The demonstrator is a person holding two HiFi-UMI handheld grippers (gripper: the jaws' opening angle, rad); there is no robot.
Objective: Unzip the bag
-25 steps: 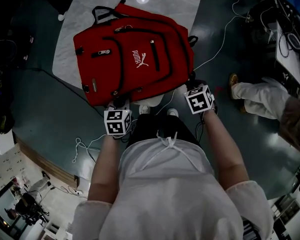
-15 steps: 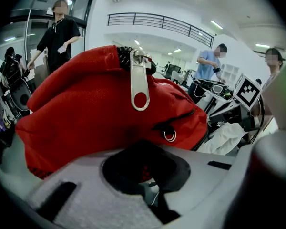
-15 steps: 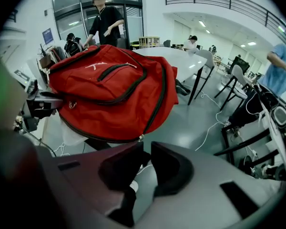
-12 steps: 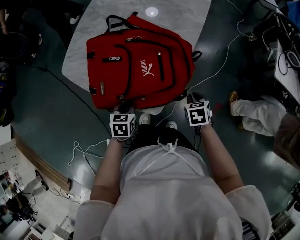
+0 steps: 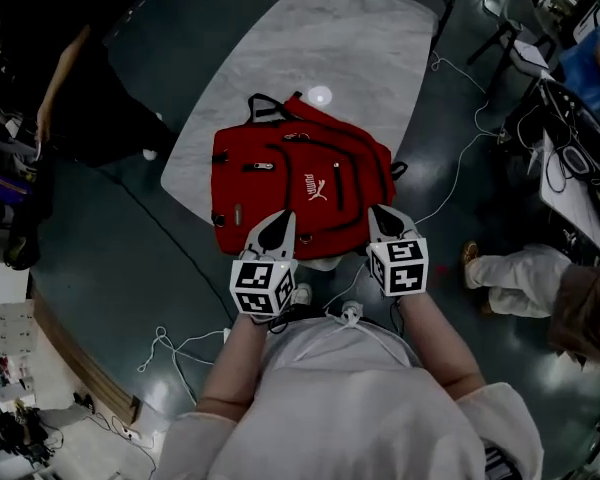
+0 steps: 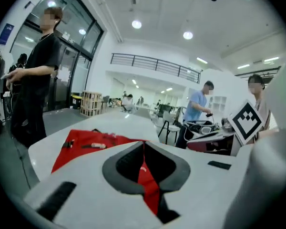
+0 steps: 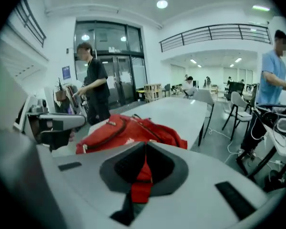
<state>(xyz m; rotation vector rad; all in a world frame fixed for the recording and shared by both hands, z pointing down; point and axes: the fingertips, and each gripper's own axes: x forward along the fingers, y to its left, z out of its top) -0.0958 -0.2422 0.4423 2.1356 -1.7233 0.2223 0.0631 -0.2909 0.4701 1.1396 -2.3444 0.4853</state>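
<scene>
The red backpack (image 5: 310,178) lies flat, seemingly fully zipped, on the grey table (image 5: 330,38), with the left gripper (image 5: 280,223) and right gripper (image 5: 378,218) hovering over its near edge, jaws together and empty, likely poised to reach a zip.

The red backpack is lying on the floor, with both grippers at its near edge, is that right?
Not quite: the red backpack lies on the pale table, not on the floor, as the head view shows. The left gripper and the right gripper are indeed at its near edge.
</scene>
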